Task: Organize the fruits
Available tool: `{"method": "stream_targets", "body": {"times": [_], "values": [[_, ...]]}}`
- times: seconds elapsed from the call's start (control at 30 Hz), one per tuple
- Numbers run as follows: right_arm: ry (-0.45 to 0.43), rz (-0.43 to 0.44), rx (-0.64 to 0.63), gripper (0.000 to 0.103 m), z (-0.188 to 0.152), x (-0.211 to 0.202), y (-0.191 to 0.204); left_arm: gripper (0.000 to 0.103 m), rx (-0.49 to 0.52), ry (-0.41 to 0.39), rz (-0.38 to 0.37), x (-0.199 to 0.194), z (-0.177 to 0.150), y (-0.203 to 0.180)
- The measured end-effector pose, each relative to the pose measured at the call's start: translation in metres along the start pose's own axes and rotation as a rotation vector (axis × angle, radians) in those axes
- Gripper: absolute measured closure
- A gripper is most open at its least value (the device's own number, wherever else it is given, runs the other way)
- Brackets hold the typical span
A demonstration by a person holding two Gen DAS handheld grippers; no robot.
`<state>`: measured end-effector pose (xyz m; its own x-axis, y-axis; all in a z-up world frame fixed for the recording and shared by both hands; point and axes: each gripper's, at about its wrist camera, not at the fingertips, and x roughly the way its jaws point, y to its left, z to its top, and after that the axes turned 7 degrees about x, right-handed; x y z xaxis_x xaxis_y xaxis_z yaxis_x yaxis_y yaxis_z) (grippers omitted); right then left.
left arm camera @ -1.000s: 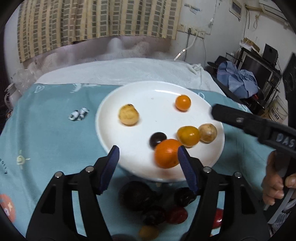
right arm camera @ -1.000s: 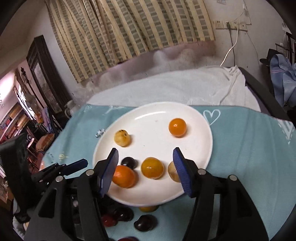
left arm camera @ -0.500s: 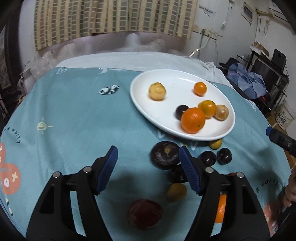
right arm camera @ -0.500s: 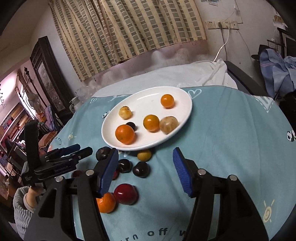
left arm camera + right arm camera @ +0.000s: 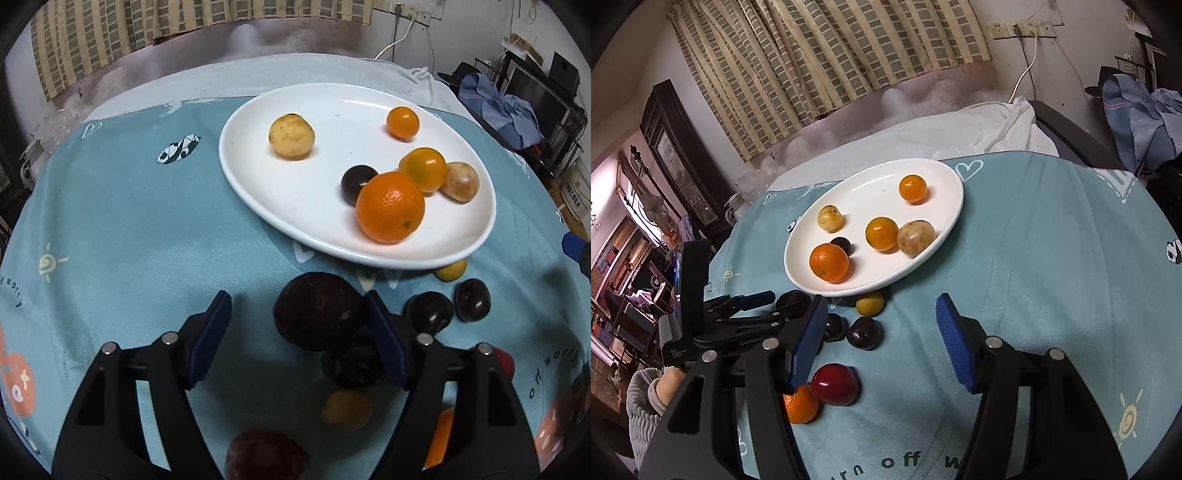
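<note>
On the tabletop: white plate (image 5: 258, 192) with six fruits, among them a large orange (image 5: 389, 206); more fruit loose on the teal cloth (image 5: 1034, 258).
Left gripper (image 5: 299, 332): jaws opening, a big dark fruit (image 5: 317, 310) between them, its right pad just beside it; no grip.
Right gripper (image 5: 882, 339): half open, empty above the cloth.
Only in right view: person's sleeve (image 5: 642, 413), red fruit (image 5: 834, 384) touching a loose orange (image 5: 801, 404).
Only in left view: panda print (image 5: 177, 149).
</note>
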<state>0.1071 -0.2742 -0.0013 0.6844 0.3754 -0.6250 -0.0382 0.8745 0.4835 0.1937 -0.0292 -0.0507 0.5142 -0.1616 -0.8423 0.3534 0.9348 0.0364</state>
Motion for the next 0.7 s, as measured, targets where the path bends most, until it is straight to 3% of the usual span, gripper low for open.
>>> {"method": "stream_targets", "body": {"times": [0.07,0.17,0.27,0.33,0.57,0.7], "values": [[0.0,0.003,0.001,0.042,0.0,0.0,-0.001,0.03,-0.003,-0.003,-0.008,-0.001,-0.001,0.001],[0.005,0.005,0.005,0.042,0.0,0.002,-0.003,0.054,0.007,-0.031,-0.048,-0.007,-0.004,0.001],[0.016,0.005,0.01,0.042,0.0,0.004,-0.004,0.055,-0.013,-0.049,-0.047,-0.011,-0.009,0.009],[0.027,0.009,0.019,0.042,-0.001,0.007,-0.006,0.055,-0.064,-0.05,-0.086,-0.013,-0.014,0.024],[0.07,0.03,0.021,0.042,-0.006,0.016,-0.005,0.055,-0.156,-0.071,-0.02,-0.027,-0.029,0.058],[0.114,0.042,-0.014,0.042,-0.013,0.025,0.003,0.055,-0.156,-0.067,0.002,-0.024,-0.031,0.058]]}}
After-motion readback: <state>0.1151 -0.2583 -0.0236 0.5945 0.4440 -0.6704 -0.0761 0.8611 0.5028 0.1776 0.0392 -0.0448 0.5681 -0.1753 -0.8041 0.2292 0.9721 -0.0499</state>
